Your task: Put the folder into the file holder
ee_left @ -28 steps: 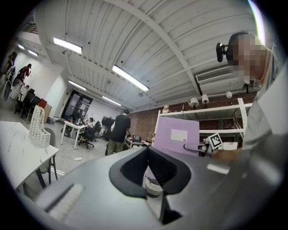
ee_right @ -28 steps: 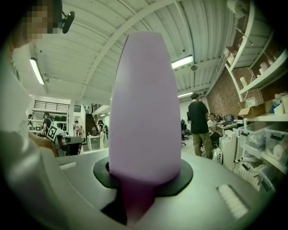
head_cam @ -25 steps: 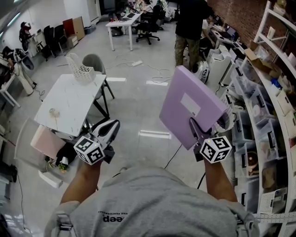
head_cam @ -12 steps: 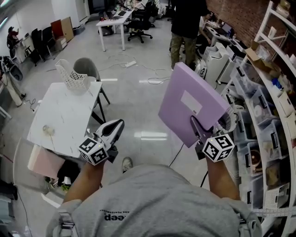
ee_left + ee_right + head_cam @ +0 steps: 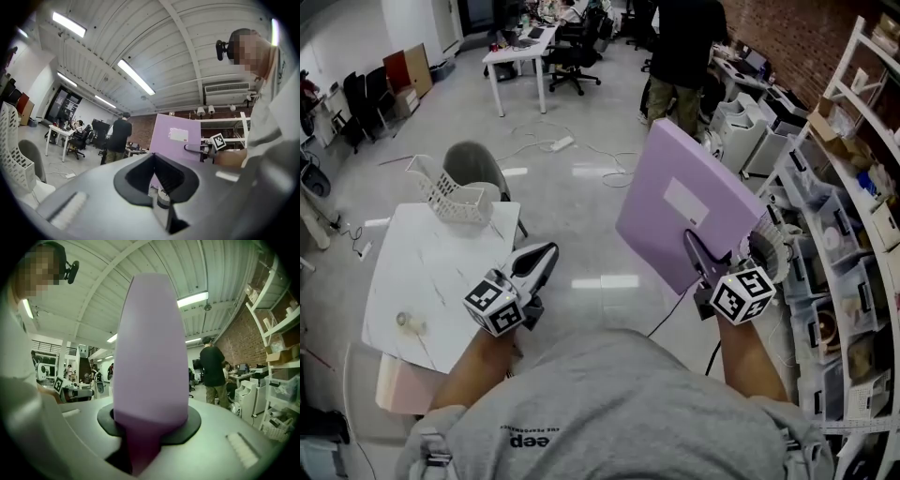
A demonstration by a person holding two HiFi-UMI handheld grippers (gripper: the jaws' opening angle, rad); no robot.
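A large lilac folder point(image 5: 680, 202) with a white label stands tilted up in the air, and my right gripper point(image 5: 697, 257) is shut on its lower edge. The right gripper view is filled by that folder point(image 5: 150, 348), rising out of the right gripper point(image 5: 143, 430). My left gripper point(image 5: 542, 259) hangs beside the white table point(image 5: 441, 281), shut and with nothing in it. A white lattice file holder point(image 5: 450, 190) stands at the table's far edge, well left of the folder. In the left gripper view the file holder point(image 5: 11, 154) shows at the left and the folder point(image 5: 176, 138) straight ahead.
A grey chair point(image 5: 474, 159) stands behind the table and a small roll point(image 5: 409, 322) lies on it. Shelves with storage bins point(image 5: 834, 234) line the right side. A person point(image 5: 682, 52) stands further back on the floor. Cables run across the floor.
The table and file holder have come nearer and shifted right in the head view. Both grippers keep their places before me, with the folder still held by the right one.
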